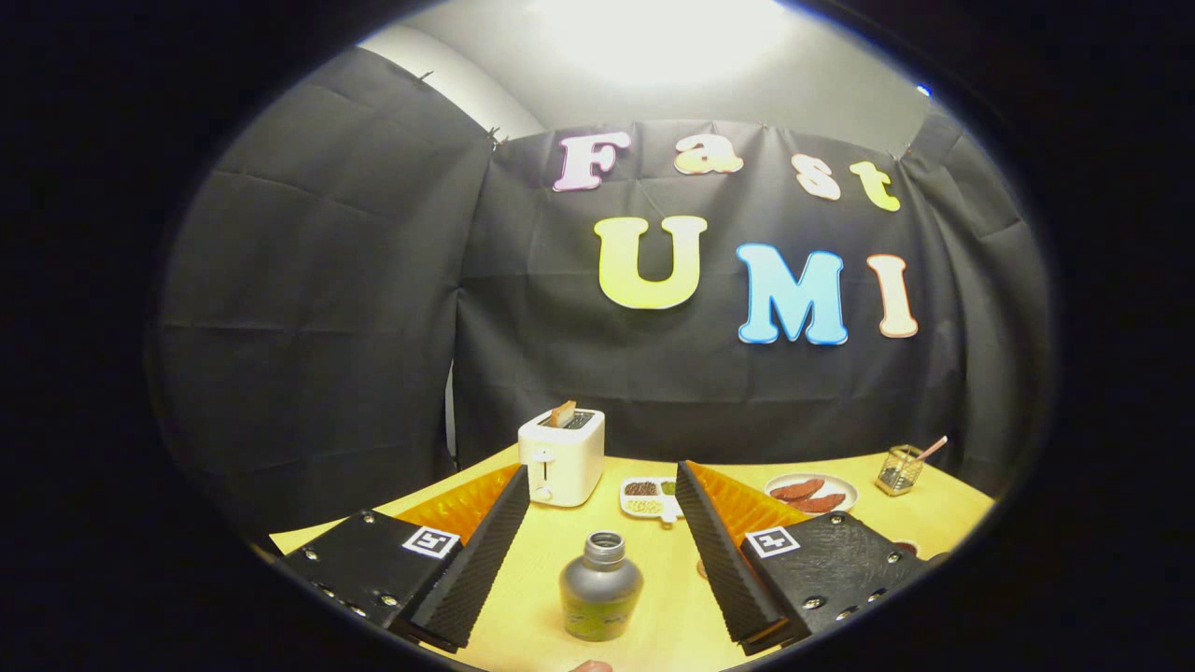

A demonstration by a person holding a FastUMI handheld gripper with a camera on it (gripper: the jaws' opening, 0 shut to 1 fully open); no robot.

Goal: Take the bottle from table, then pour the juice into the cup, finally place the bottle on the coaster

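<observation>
A grey bottle (600,588) with an open metal neck and a greenish band near its base stands upright on the yellow table (653,616). It sits between my two fingers, nearer their rear than their tips, with clear gaps on both sides. My gripper (597,485) is open wide, and neither finger touches the bottle. A small round reddish-brown thing (905,547), partly hidden behind the right finger, lies on the table; I cannot tell what it is.
Beyond the fingertips stands a white toaster (561,455) with a slice of toast in it. To its right lie a small white divided dish (651,497), a plate of sausages (810,492) and a wire holder (900,469) with a stick. Black cloth walls the table's far side.
</observation>
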